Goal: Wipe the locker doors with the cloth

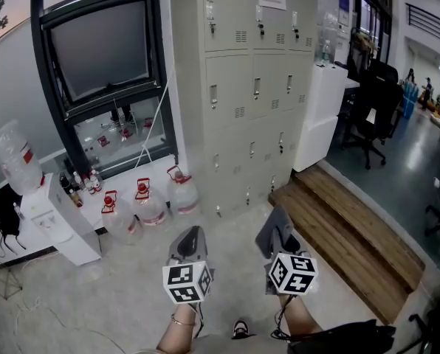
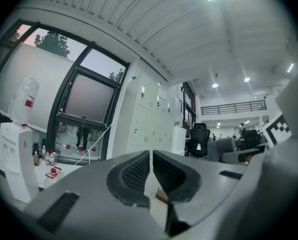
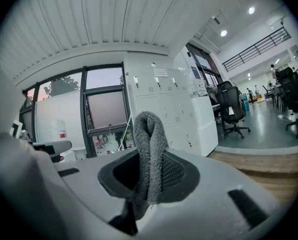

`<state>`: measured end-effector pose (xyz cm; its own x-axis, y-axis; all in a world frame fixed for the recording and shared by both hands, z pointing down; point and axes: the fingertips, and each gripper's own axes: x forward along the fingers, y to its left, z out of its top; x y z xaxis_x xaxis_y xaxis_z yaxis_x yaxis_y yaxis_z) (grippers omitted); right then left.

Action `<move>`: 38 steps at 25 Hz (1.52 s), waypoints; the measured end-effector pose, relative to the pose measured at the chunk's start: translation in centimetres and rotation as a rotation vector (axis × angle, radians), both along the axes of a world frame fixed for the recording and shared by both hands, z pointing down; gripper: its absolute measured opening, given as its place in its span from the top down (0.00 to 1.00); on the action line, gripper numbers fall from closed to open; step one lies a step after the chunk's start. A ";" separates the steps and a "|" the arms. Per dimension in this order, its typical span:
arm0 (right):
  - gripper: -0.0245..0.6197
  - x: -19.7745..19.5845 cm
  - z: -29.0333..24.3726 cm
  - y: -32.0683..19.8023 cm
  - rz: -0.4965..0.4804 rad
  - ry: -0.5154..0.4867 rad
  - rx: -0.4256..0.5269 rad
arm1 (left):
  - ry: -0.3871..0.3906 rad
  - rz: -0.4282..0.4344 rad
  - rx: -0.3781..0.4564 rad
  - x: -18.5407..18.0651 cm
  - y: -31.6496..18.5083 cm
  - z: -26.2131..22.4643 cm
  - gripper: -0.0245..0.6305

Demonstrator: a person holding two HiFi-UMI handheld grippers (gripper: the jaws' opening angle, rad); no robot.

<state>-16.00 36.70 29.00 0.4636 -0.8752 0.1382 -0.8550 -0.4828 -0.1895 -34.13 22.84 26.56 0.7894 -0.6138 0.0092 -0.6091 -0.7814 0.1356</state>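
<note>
The grey lockers [image 1: 249, 87] stand ahead of me, three columns wide, doors closed; they also show in the left gripper view as lockers [image 2: 149, 124] and in the right gripper view as lockers [image 3: 164, 104]. My right gripper [image 1: 277, 236] is shut on a folded grey cloth [image 3: 150, 154] that sticks up between its jaws. My left gripper [image 1: 189, 243] is shut with nothing between its pads [image 2: 139, 174]. Both grippers hang low over the floor, well short of the lockers.
Water jugs [image 1: 142, 205] stand on the floor left of the lockers, a water dispenser [image 1: 35, 205] further left. A white cabinet [image 1: 320, 116] adjoins the lockers on the right. A wooden step [image 1: 345, 234] runs along the right; an office chair [image 1: 371, 102] stands beyond.
</note>
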 end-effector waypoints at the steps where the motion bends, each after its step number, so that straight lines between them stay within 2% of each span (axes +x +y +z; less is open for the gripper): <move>1: 0.86 1.2 -0.3 -1.0 -0.009 0.005 0.001 | 0.002 -0.006 0.005 1.2 -0.9 -0.3 0.93; 9: 0.86 10.1 -0.1 -7.6 -0.040 0.003 0.000 | 0.012 -0.041 0.025 9.7 -7.3 -1.2 0.93; 19: 0.86 16.3 1.8 -14.1 -0.047 -0.033 -0.027 | -0.012 -0.049 -0.003 16.1 -13.6 0.6 0.93; 26: 0.86 21.8 3.1 -18.4 -0.022 -0.038 -0.035 | 0.018 -0.049 0.000 21.0 -19.1 1.2 0.93; 38: 0.86 33.1 1.2 -31.9 -0.031 -0.003 -0.033 | 0.018 -0.057 0.005 32.1 -32.6 0.2 0.93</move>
<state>17.11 4.78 30.23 0.4355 -0.8843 0.1686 -0.8692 -0.4618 -0.1768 -2.07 -9.80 26.74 0.7533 -0.6577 -0.0078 -0.6501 -0.7463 0.1427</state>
